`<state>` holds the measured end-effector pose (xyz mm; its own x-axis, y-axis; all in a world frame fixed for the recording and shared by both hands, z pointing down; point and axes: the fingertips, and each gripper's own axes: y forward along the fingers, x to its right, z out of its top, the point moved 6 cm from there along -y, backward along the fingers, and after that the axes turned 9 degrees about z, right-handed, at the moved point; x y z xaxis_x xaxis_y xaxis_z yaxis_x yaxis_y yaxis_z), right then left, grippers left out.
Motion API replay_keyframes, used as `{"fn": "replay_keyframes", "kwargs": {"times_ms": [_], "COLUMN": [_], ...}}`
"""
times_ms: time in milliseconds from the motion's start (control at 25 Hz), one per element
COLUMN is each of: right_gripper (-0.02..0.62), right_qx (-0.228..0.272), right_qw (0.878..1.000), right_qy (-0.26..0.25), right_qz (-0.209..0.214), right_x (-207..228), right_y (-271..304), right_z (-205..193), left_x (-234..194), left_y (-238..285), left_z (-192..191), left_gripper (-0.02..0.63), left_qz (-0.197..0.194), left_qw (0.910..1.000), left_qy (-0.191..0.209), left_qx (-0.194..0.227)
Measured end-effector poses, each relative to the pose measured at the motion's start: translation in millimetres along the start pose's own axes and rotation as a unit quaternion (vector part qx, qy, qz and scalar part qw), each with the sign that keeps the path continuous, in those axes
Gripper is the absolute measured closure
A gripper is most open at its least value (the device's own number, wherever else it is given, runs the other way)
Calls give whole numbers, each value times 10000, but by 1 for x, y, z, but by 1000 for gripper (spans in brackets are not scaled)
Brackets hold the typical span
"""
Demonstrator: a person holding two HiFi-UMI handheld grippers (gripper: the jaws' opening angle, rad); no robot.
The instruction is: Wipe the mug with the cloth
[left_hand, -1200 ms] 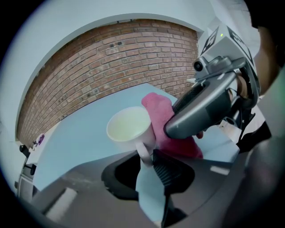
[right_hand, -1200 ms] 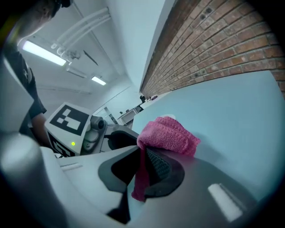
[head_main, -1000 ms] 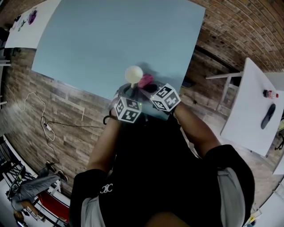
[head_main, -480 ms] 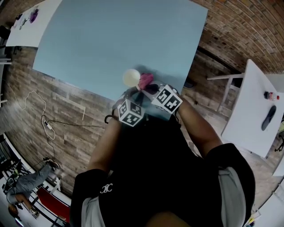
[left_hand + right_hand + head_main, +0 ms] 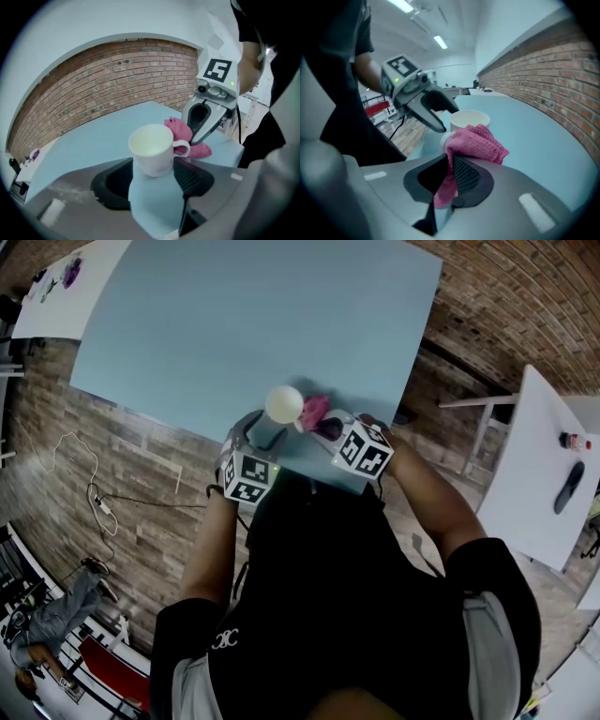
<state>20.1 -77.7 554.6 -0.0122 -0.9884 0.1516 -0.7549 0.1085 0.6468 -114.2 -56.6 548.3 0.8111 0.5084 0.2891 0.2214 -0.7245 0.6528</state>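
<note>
A white mug (image 5: 152, 154) stands upright on the light blue table (image 5: 234, 324), near its front edge. My left gripper (image 5: 157, 176) is open around the mug's base; its jaws have just been opening, and the pads stand clear of the mug's sides. My right gripper (image 5: 451, 171) is shut on a pink cloth (image 5: 476, 145), which bunches against the mug's handle side (image 5: 469, 121). In the head view the mug (image 5: 283, 404) and the cloth (image 5: 314, 409) sit side by side, just ahead of both marker cubes.
The table's front edge (image 5: 309, 470) runs right under both grippers. A white side table (image 5: 534, 474) at the right carries a small bottle (image 5: 570, 439) and a dark object (image 5: 567, 486). A cable (image 5: 94, 502) lies on the wooden floor at the left.
The left gripper's jaws have opened and let go of the mug, which now stands on the table. That gripper drew back to the left. The right gripper rolled and kept the cloth by the mug.
</note>
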Motion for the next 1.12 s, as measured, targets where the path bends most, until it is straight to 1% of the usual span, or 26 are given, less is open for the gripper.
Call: {"fn": "replay_keyframes", "kwargs": {"times_ms": [80, 120, 200, 320, 400, 480, 520, 600, 800, 880, 1000, 1120], "right_gripper": [555, 555, 555, 555, 555, 555, 555, 555, 555, 555, 555, 555], "right_qx": [-291, -391, -588, -908, -1084, -1222, -1271, -1326, -1456, -1642, -1928, -2078], "right_qw": [9986, 9975, 9942, 9856, 9795, 9745, 9726, 9706, 9688, 9630, 9508, 9430], "right_qy": [-438, -585, -894, -1423, -1691, -1870, -1929, -1983, -1968, -2103, -2393, -2571], "right_qz": [35, 60, 90, 131, 180, 231, 257, 306, 396, 370, 384, 397], "right_x": [1, 1, -1, -5, -6, -6, -6, -5, -2, -1, 0, 1], "right_y": [0, 0, 0, 1, 1, 2, 2, 2, 9, 14, 23, 29], "right_z": [1, 2, 4, 6, 7, 7, 8, 9, 10, 7, 3, -2], "left_x": [-8, -9, -11, -12, -12, -13, -14, -16, -13, -11, -11, -11], "left_y": [7, 11, 18, 27, 31, 34, 36, 38, 37, 37, 37, 38], "left_z": [10, 14, 20, 23, 21, 21, 21, 23, 23, 23, 22, 23], "left_gripper": [262, 236, 204, 190, 187, 186, 189, 229, 230, 233, 233, 233], "left_qz": [-151, -242, -486, -1036, -1366, -1557, -1610, -1662, -1564, -1517, -1451, -1376], "left_qw": [9994, 9986, 9970, 9919, 9852, 9791, 9773, 9764, 9803, 9818, 9827, 9832], "left_qy": [315, 461, 593, 732, 1010, 1262, 1322, 1310, 1088, 1014, 995, 1002], "left_qx": [43, 42, 62, -45, -218, -337, -372, -430, -512, -518, -571, -661]}}
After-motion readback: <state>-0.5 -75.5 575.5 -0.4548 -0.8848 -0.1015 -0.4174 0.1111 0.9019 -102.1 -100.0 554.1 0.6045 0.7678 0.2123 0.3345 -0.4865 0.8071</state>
